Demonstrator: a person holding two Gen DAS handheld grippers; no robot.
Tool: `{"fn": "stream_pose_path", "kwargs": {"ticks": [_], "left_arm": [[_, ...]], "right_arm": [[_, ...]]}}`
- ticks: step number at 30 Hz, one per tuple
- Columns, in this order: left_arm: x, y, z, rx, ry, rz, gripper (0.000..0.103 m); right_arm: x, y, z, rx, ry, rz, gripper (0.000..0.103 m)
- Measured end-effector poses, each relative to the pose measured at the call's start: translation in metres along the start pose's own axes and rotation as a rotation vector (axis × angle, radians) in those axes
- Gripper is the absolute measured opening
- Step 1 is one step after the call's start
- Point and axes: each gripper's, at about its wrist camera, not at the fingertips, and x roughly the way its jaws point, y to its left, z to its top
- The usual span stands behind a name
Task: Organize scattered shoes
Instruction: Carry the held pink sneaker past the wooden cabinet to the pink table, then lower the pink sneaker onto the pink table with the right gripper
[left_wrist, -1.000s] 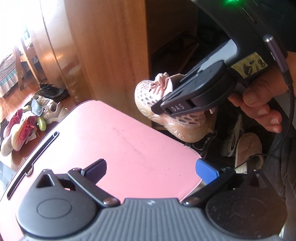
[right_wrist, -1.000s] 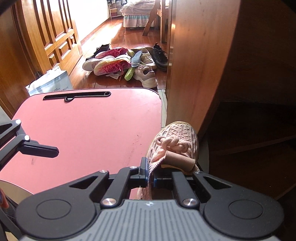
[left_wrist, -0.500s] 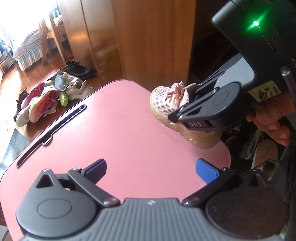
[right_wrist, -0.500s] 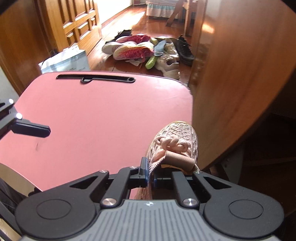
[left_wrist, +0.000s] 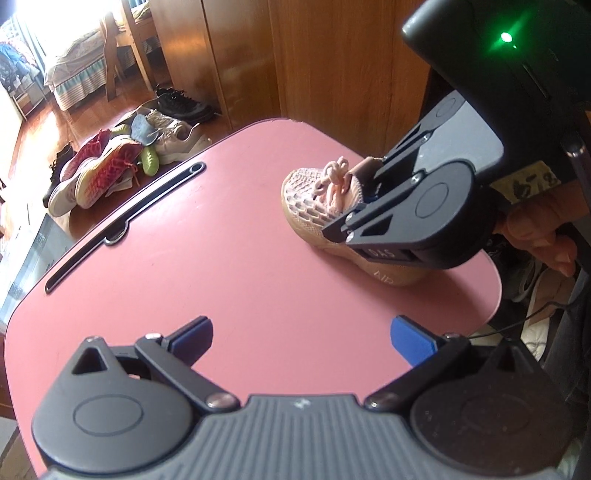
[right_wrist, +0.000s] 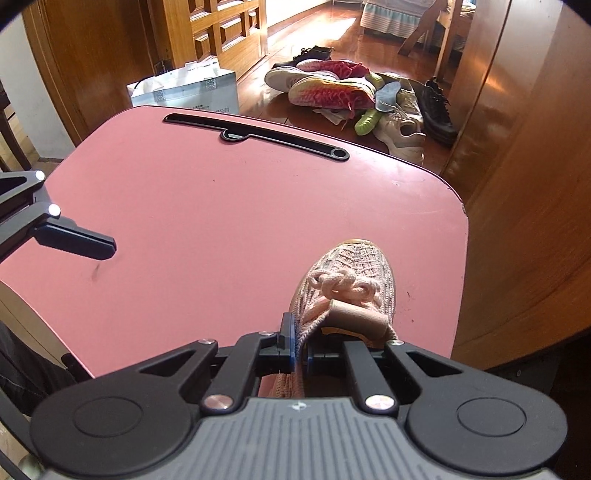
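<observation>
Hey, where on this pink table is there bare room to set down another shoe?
Most of the pink table is bare: between the black slot and the pink shoe held by the right gripper. The floor pile of shoes is crowded.

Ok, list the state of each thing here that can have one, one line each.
Right gripper: shut on the pink sneaker's collar.
Left gripper: open, holding nothing, above the pink table.
Pink sneaker: upright, laces tied, sole at the pink table; contact unclear.
Shoe pile: scattered on the floor, not yet sorted.
White bag: standing on the floor.
</observation>
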Motion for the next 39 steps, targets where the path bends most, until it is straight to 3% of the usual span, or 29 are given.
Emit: {"fn": "stream_pose_path", "kwargs": {"ticks": [10,17,23,30,39], "left_arm": [[0.001,0.001,-0.009,-0.025,0.025,0.019,0.103],[0.004,-0.004,-0.008,-0.010,0.023,0.047,0.103],[0.006,-0.010,-0.001,0.013,0.009,0.070,0.103],[0.010,-0.018,0.006,0.037,-0.002,0.072,0.103],[0.026,-0.019,0.013,0.047,0.017,0.073,0.103]], "right_arm": [[0.007,0.002,0.006,-0.012,-0.003,-0.005,0.007],[-0.009,-0.003,0.006,0.039,-0.026,0.013,0.032],[-0.035,-0.008,-0.001,0.071,-0.071,0.011,0.043],[-0.067,-0.029,-0.009,0.186,-0.140,-0.011,0.045],[-0.039,-0.032,-0.014,0.193,-0.054,-0.038,0.045]]}}
